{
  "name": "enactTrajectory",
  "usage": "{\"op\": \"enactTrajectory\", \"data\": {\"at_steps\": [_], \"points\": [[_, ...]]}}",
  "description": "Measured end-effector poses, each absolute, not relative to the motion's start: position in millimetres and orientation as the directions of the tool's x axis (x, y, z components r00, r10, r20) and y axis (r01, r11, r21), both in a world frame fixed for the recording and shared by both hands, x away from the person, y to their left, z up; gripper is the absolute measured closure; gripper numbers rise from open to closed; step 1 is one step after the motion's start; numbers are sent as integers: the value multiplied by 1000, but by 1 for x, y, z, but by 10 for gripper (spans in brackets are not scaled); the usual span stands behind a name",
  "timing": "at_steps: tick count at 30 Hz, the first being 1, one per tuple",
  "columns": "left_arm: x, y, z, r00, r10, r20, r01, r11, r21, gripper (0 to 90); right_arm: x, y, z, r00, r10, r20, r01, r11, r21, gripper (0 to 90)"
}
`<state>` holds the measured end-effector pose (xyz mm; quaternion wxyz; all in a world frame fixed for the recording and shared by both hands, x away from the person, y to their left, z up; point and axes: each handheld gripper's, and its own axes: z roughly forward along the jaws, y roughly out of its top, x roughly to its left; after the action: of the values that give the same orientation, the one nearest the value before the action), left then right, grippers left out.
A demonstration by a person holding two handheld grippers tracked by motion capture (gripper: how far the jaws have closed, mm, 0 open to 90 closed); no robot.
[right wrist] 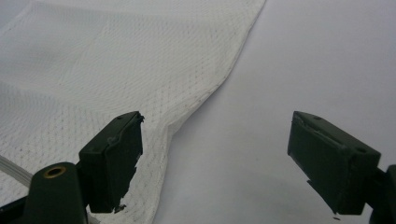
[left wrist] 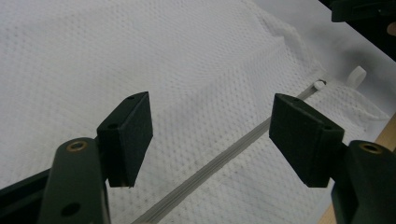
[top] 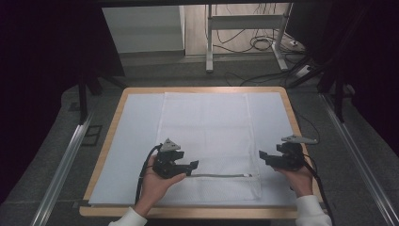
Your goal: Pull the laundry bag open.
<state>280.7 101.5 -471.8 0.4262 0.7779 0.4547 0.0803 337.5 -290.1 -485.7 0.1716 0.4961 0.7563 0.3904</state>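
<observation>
**Zipper line lies between two spread grippers**

At the left of the high view, the left gripper [top: 190, 165] is held over the near-left part of a white mesh bag [top: 207, 127], its jaws pointing toward the right along the table. Its jaws are seen spread wide apart, with nothing between them. In the left gripper view, the zipper [left wrist: 219, 161] is seen running from just below the jaws away toward the zipper pull [left wrist: 319, 85] at the far end, so the zipper's long axis lies roughly in line with the direction in which this gripper points. The zipper is judged to be closed along the visible length.

The mesh bag is laid flat on a pale sheet [top: 136, 122] that covers a wooden-edged table [top: 109, 136]. The bag is long from near to far, and the zipper [top: 221, 175] crosses it from side to side close to its near edge. The fabric is fine-holed and thin, with a slight pucker near the pull; it is judged likely to lift and wrinkle easily.

At the right, the right gripper [top: 261, 156] is held just beside the bag's right edge, jaws likewise spread and empty, pointing left. In the right gripper view, the bag's edge [right wrist: 205, 93] is seen near the one jaw, the other jaw over bare sheet. The zipper pull [top: 248, 175] lies nearer to the right gripper.
</observation>
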Motion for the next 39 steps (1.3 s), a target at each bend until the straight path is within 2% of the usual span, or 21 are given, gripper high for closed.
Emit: {"op": "enactTrajectory", "data": {"at_steps": [18, 39], "points": [[291, 64, -473, 614, 735, -289, 651, -264, 712, 298, 335, -299, -482, -432, 890, 147, 610, 168, 775, 185], [289, 34, -478, 659, 691, -299, 647, -316, 694, 298, 334, -298, -484, -436, 891, 128, 611, 188, 769, 190]]}}
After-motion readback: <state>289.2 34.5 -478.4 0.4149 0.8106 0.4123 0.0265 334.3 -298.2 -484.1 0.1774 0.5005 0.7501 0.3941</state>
